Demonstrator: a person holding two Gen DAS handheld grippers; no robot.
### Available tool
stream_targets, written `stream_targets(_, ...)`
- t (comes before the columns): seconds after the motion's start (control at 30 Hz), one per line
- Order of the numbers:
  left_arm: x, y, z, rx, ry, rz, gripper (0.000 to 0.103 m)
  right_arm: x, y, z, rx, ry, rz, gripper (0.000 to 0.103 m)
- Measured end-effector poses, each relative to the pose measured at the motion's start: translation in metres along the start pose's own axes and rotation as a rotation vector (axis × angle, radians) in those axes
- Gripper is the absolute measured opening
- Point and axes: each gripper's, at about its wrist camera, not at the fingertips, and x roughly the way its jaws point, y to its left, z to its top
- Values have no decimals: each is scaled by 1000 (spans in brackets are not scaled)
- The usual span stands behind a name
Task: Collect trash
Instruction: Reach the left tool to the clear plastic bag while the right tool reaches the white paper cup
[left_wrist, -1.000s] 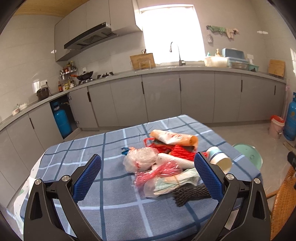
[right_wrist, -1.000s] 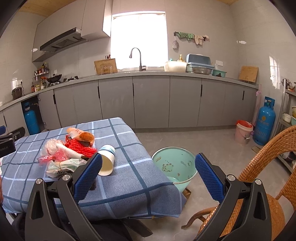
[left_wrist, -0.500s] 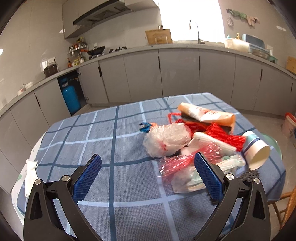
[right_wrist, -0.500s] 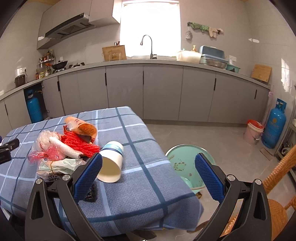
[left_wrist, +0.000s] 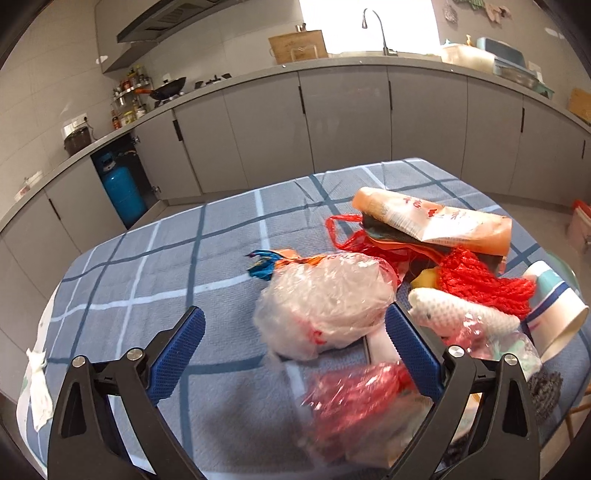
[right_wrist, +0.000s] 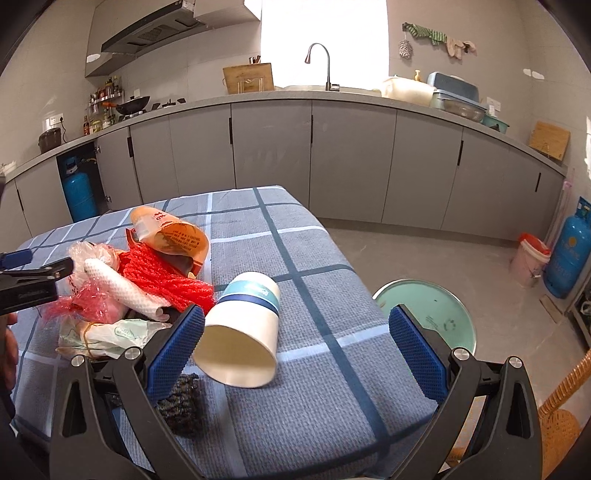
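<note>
Left gripper (left_wrist: 293, 341) is spread wide, nothing held, low over the checked tablecloth (left_wrist: 177, 266). Clear crumpled plastic bag (left_wrist: 325, 306) sits between the blue pads and just ahead of them, closer to the right pad (left_wrist: 412, 354); can't tell whether that pad touches it. Under the right finger, blurred, a pink-red plastic wrap (left_wrist: 354, 398). Ahead-right of the gripper: white foam net sleeve (left_wrist: 465, 317), red mesh net (left_wrist: 480, 280), orange printed wrapper (left_wrist: 436, 221) w/ a red bag (left_wrist: 354, 240) under it. Blue foil scrap (left_wrist: 262, 264) just beyond the clear bag. Paper cup (left_wrist: 554, 314) lies on its side far right.

Right gripper (right_wrist: 293, 341) is also wide open and empty, hovering at the table's near edge. The paper cup (right_wrist: 245, 328) lies tipped between its fingers, mouth toward the camera, nearer the left pad (right_wrist: 177, 347); contact unclear. Dark scrubber-like wad (right_wrist: 181, 402) sits by the left finger, below the pad. Left of that finger: green-printed bag (right_wrist: 110, 332), then the rest of the pile farther up-left. Beyond the right finger, on the floor off the table: mint-green bin (right_wrist: 436, 310). Wicker chair (right_wrist: 557, 424) at lower right.
</note>
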Motion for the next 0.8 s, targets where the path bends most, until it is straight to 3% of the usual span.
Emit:
stream_targets(0.07,13,-4,2,9,22,-17,76,6,3,-1,-9,8,0,98)
stream_targets(0.1,18,-6,2,10,32,-28,74,9,4,-2,-10,16,4,98)
stream_targets(0.13,22,-7,1,10,41,-42,63,11,4,-3,-11,21,6,98)
stream_targets(0.17,24,-7,1,4,45,-58,46,14,5,-4,-11,28,13,98)
stream_targets(0.23,25,-3,0,-11,47,-79,34,15,5,-5,-11,28,21,98)
stream_targets(0.27,24,0,-1,-18,47,-91,23,15,5,-5,-14,28,23,98)
stream_targets(0.43,11,11,-1,-43,14,-105,14,11,6,-4,-19,26,49,90)
stream_targets(0.8,-32,25,5,-52,-98,-61,13,1,18,-3,-65,29,61,91)
